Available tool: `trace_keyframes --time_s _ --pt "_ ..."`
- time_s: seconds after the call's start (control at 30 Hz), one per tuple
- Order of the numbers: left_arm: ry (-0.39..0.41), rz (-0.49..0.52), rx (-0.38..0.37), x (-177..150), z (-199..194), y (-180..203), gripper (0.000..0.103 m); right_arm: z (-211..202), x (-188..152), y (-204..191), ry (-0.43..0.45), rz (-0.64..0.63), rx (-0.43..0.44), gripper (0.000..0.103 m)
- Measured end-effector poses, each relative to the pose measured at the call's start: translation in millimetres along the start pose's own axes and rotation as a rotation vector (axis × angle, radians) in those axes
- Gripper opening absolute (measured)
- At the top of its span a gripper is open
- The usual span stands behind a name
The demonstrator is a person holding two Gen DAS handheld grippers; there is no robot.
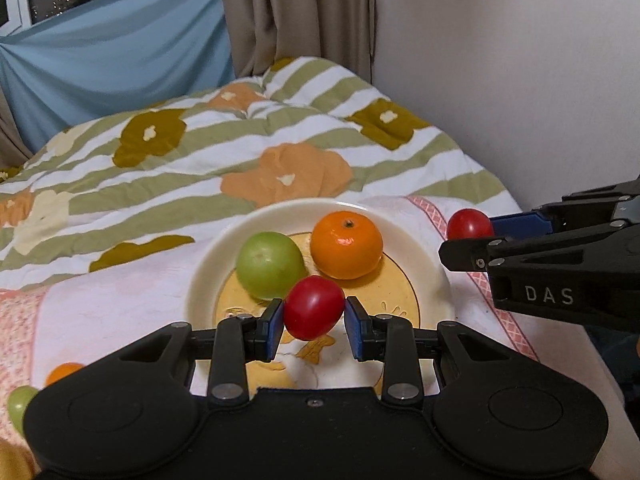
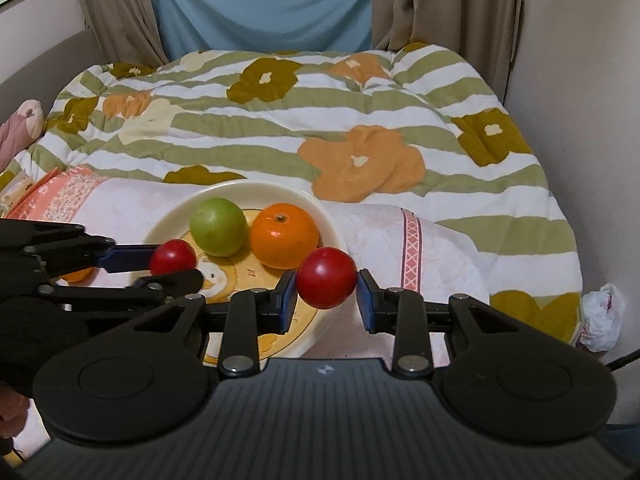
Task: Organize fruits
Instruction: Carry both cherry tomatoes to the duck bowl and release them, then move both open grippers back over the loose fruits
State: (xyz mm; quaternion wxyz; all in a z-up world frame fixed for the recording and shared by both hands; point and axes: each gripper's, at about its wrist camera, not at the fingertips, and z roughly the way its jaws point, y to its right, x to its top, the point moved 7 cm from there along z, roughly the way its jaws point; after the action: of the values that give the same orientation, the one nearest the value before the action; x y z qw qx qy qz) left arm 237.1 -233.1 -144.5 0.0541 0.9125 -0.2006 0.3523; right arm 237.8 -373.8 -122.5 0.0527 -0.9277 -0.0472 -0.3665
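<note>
- Left gripper (image 1: 314,322): blue pads pinch one red tomato (image 1: 314,307), both pads touching its sides. It hangs over the near part of the plate (image 1: 412,240), just in front of the green fruit.
- Right gripper (image 2: 327,298): pinches a second red tomato (image 2: 327,277). Left pad is on it; at the right pad the contact looks marginal and I can't tell whether there is a gap. It sits over the plate's right rim, beside the orange.
- Cross-check: the right gripper (image 1: 468,236) enters the left wrist view from the right with its tomato (image 1: 469,223) at the tip. The left gripper (image 2: 168,266) enters the right wrist view from the left with its tomato (image 2: 173,257).
- Red tomatoes: 2, both held in the air, neither resting on the plate.
- On the plate: 1 green round fruit (image 1: 269,265) and 1 orange mandarin (image 1: 346,245), side by side and touching or nearly so. 2 items in total.
- Plate: 1, cream rim, yellow cartoon print in the centre, sitting on a white-and-pink cloth (image 1: 120,304).
- Off the plate, lower left of the left wrist view: 1 more orange fruit (image 1: 64,372) and 1 more green fruit (image 1: 19,404) on the cloth, both partly hidden by the gripper body.
- Fruit count in view: 2 red, 2 green, 2 orange.
- Under the cloth: a striped floral quilt (image 2: 280,128).
- Behind: beige curtains (image 2: 440,4) and a blue sheet (image 2: 260,4).
</note>
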Motion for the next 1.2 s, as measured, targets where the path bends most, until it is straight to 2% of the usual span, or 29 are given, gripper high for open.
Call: trace_keyframes --time_s 0.2,0.43,0.5,0.53,0.57,0.8,0.87,1.07,1.2 --pt "-0.07 0.028 -0.001 -6 31 12 0.036 20 -1 9 -0.023 0.005 0.015 0.047" --pt "-0.08 0.052 -0.023 -4 40 25 0.038 28 0 14 -0.036 0.011 0.021 0.047" --pt "-0.076 0.059 -0.011 -3 38 26 0.061 29 0 15 -0.035 0.012 0.02 0.047" --pt "-0.068 0.061 -0.002 -3 36 25 0.083 29 0 15 -0.035 0.013 0.02 0.047" --pt "-0.053 0.063 0.011 -3 32 23 0.089 30 0 16 -0.035 0.016 0.021 0.047" --pt "-0.044 0.04 0.049 -8 13 4 0.09 29 1 12 -0.04 0.001 0.044 0.047" --pt "-0.046 0.039 0.083 -12 7 -2 0.093 29 1 7 -0.035 -0.025 0.057 0.047" --pt "-0.055 -0.007 0.106 -20 -3 -19 0.094 38 -1 -13 -0.046 -0.092 0.09 0.047" --pt "-0.054 -0.026 0.144 -24 -10 -28 0.099 46 -1 -20 -0.028 -0.133 0.094 0.047"
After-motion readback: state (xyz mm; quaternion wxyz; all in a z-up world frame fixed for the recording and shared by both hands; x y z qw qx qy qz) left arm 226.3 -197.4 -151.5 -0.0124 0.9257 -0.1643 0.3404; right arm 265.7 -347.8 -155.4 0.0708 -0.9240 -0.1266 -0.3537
